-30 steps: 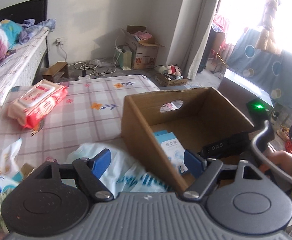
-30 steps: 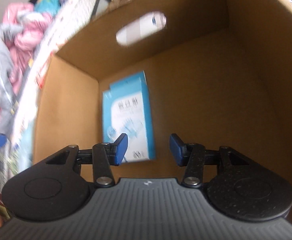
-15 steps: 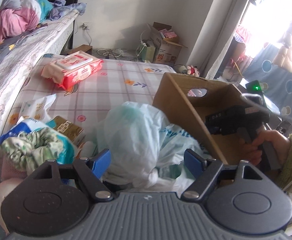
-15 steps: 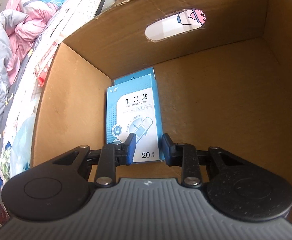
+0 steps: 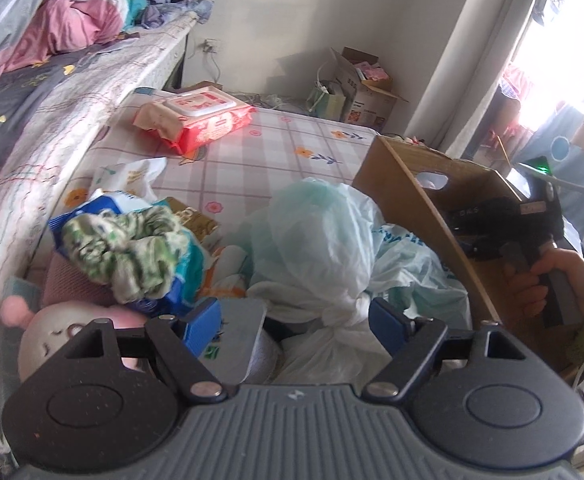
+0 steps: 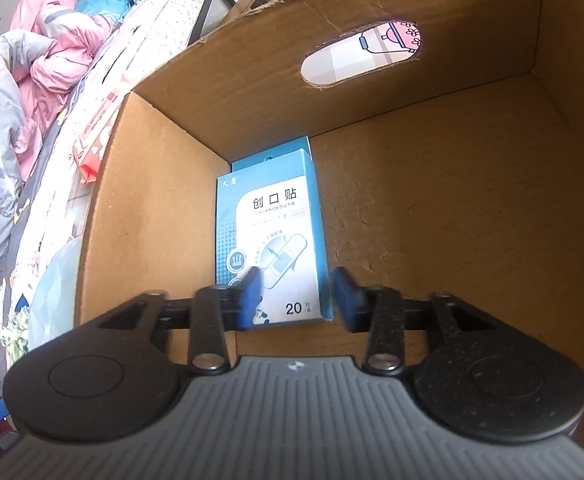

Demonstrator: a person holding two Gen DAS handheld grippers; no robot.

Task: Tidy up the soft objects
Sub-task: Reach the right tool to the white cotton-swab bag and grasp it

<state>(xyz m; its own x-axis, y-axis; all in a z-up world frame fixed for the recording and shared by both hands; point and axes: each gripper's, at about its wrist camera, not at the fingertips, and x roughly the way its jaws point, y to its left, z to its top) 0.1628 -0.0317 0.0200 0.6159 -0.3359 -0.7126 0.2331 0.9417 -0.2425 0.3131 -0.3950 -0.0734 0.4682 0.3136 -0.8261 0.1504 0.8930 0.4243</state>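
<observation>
The left gripper (image 5: pixel 295 322) hangs over a heap of soft things on the checked mat (image 5: pixel 252 152), its blue fingers (image 5: pixel 202 326) spread wide and easing wider. Between them sits the knotted neck of a pale plastic bag (image 5: pixel 323 248), but the pads do not press on it. To the left of the bag lies a crumpled green patterned cloth (image 5: pixel 128 248) on top of a blue packet (image 5: pixel 180 284), and lower left a pale plush toy (image 5: pixel 52 340) peeks out beside the gripper's body. Farther back on the mat rests a red pack of wipes (image 5: pixel 196 118), well apart from the heap. A bed with pink bedding (image 5: pixel 64 28) runs along the left.

Just right of the bag stands the cardboard box (image 5: pixel 407 196), open on top. The person's right hand (image 5: pixel 551 280) holds the other tool down inside it.

Seen from within the box (image 6: pixel 451 200), the right gripper (image 6: pixel 297 294) points down at a blue carton of plasters (image 6: pixel 272 232) that lies flat on the box floor near the left wall. Its jaws are opening, fingers standing clear above the carton's near end, gripping nothing. An oval handle hole (image 6: pixel 361 54) pierces the far wall.
</observation>
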